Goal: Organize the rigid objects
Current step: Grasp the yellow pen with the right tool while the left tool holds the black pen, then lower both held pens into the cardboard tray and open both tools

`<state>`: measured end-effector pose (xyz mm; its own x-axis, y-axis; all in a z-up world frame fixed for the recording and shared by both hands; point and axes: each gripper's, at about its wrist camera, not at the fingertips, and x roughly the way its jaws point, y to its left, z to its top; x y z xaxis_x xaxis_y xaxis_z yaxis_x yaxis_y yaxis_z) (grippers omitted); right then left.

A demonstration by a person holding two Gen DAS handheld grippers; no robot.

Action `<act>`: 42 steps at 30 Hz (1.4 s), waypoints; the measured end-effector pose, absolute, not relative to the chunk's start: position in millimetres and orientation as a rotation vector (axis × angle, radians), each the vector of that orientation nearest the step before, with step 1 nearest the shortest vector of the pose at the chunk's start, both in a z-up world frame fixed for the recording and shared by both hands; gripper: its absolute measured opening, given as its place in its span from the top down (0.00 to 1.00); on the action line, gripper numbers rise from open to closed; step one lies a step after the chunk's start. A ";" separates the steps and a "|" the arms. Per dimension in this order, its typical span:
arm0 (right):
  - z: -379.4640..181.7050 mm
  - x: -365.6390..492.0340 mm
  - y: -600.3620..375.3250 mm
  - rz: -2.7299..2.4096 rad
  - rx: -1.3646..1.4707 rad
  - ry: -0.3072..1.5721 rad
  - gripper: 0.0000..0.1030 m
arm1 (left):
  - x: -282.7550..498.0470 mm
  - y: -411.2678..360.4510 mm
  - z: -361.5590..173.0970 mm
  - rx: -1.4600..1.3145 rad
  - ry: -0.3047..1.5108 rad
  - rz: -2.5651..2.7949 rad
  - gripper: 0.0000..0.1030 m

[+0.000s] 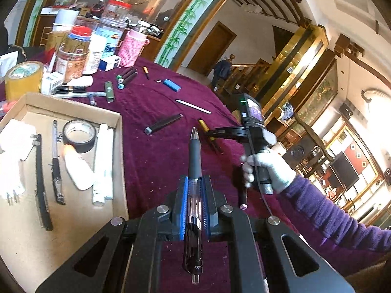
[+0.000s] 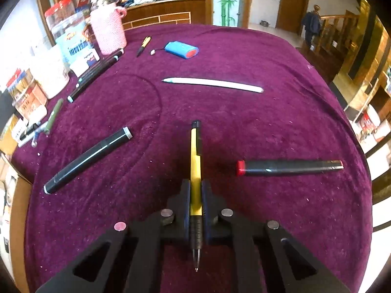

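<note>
My left gripper (image 1: 194, 185) is shut on a clear-bodied pen with a black grip (image 1: 194, 156), held above the purple cloth just right of the cardboard box (image 1: 121, 146). My right gripper (image 2: 195, 190) is shut on a yellow and black pen (image 2: 195, 161), its writing tip pointing back at the camera. The right gripper also shows in the left wrist view (image 1: 215, 136), held by a gloved hand with the yellow pen. Loose on the cloth lie a black marker with grey ends (image 2: 88, 160), a black marker with a red cap (image 2: 289, 167) and a white pen (image 2: 212, 84).
The box holds a black tape roll (image 1: 79, 135), white tubes, a glue bottle and pens. Jars, a pink knitted holder (image 2: 108, 31) and a yellow tape roll (image 1: 23, 78) crowd the far left. A blue battery pack (image 2: 181, 50) and more markers (image 2: 97, 73) lie further back.
</note>
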<state>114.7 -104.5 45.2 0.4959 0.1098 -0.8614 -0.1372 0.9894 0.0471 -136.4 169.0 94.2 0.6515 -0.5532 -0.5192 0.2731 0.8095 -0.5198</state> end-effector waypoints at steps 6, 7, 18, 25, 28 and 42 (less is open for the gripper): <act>69.7 84.1 -119.8 0.224 0.114 0.999 0.92 | -142.5 188.8 93.0 -0.450 0.717 -0.429 0.90; 74.5 77.1 -118.7 0.245 0.126 0.990 0.92 | -145.1 194.3 93.4 -0.455 0.715 -0.413 0.90; 96.5 -8.8 -35.5 0.611 0.260 1.027 0.91 | -166.0 257.4 71.2 -0.524 0.790 -0.163 0.90; 82.4 -50.9 51.4 0.807 0.250 1.115 0.91 | -174.5 284.1 53.3 -0.578 0.837 -0.065 0.90; 74.9 -62.9 79.3 0.850 0.236 1.144 0.90 | -174.0 288.2 48.6 -0.586 0.852 -0.050 0.90; 55.3 -85.9 130.9 0.839 0.100 1.168 0.90 | -182.9 300.1 61.0 -0.632 0.769 -0.026 0.44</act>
